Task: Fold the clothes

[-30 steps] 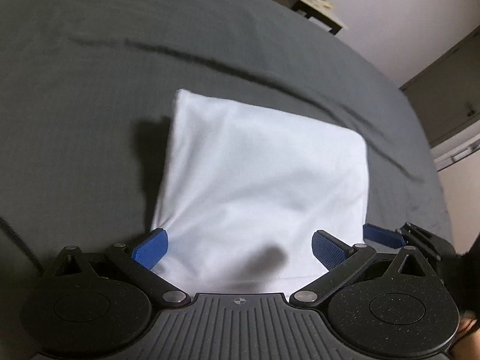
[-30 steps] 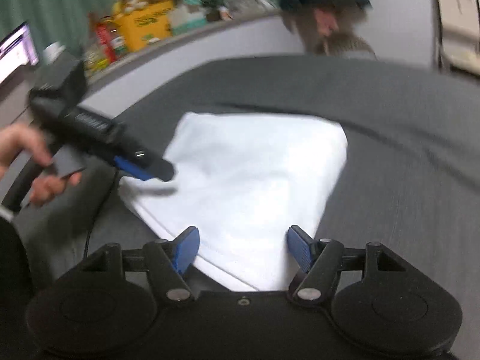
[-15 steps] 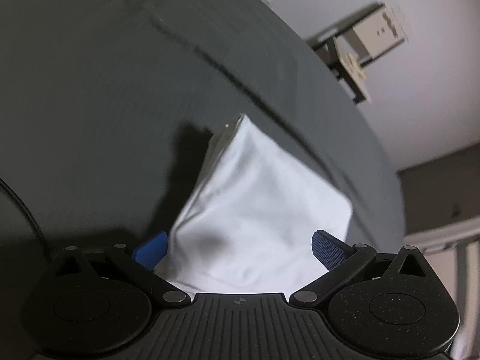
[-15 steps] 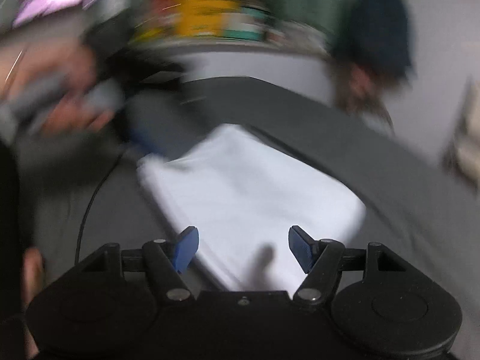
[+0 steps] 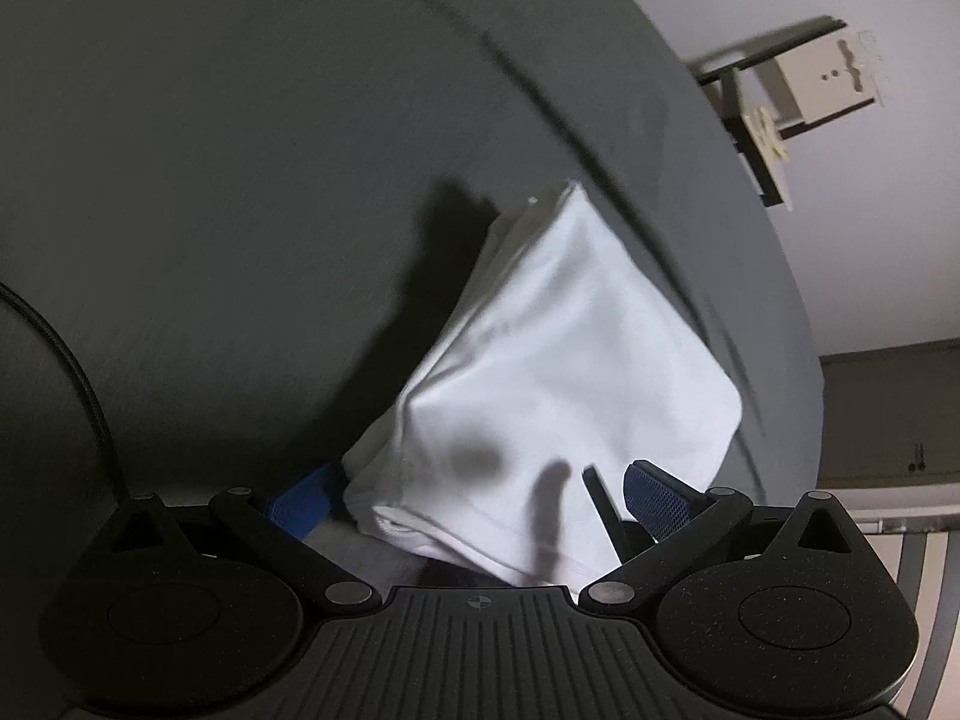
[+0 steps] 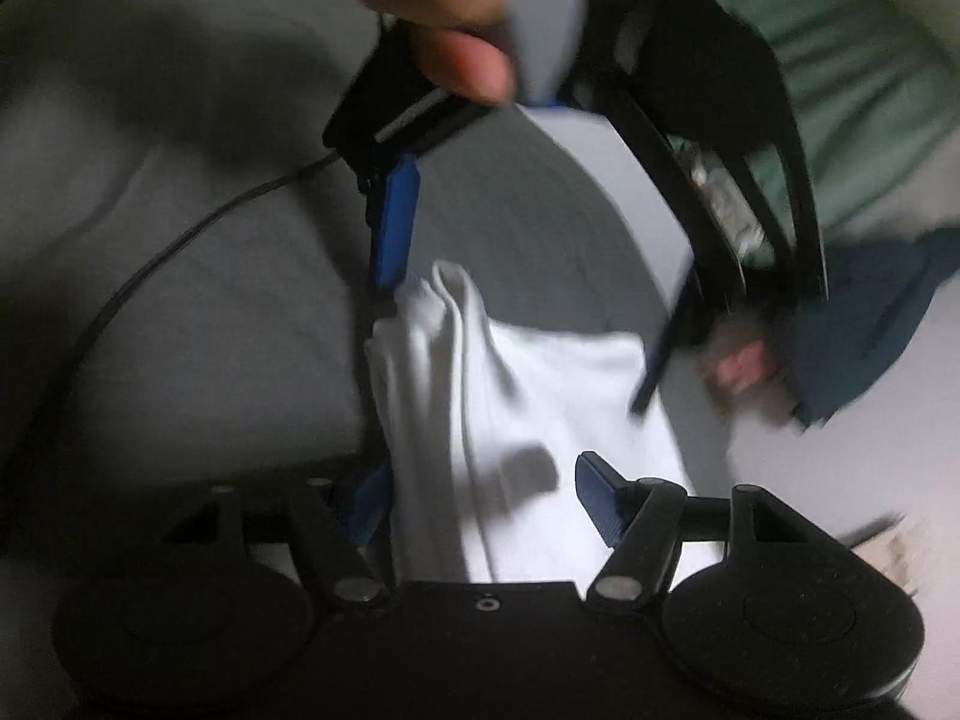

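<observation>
A folded white garment [image 5: 570,372] stands tilted up on the dark grey sheet [image 5: 240,180], its layered edges showing on the left. My left gripper [image 5: 477,498] is open, with its blue pads either side of the garment's near end. A thin black finger [image 5: 600,504] of the other gripper pokes in beside the right pad. In the right wrist view the garment [image 6: 540,396] is bunched between the wide-open right gripper [image 6: 483,504]. The left gripper [image 6: 513,345], held by a hand [image 6: 456,18], straddles the cloth's far end from above.
A black cable [image 5: 60,360] curves along the sheet at the left and shows again as the cable [image 6: 180,240]. A small dark stand with a white box [image 5: 810,78] is by the far wall. A person in a teal sleeve [image 6: 870,312] is beyond the bed edge.
The garment lay flat a second ago; now it is pushed up and bunched between the two grippers. Both grippers have swung round and closed in on it from opposite ends.
</observation>
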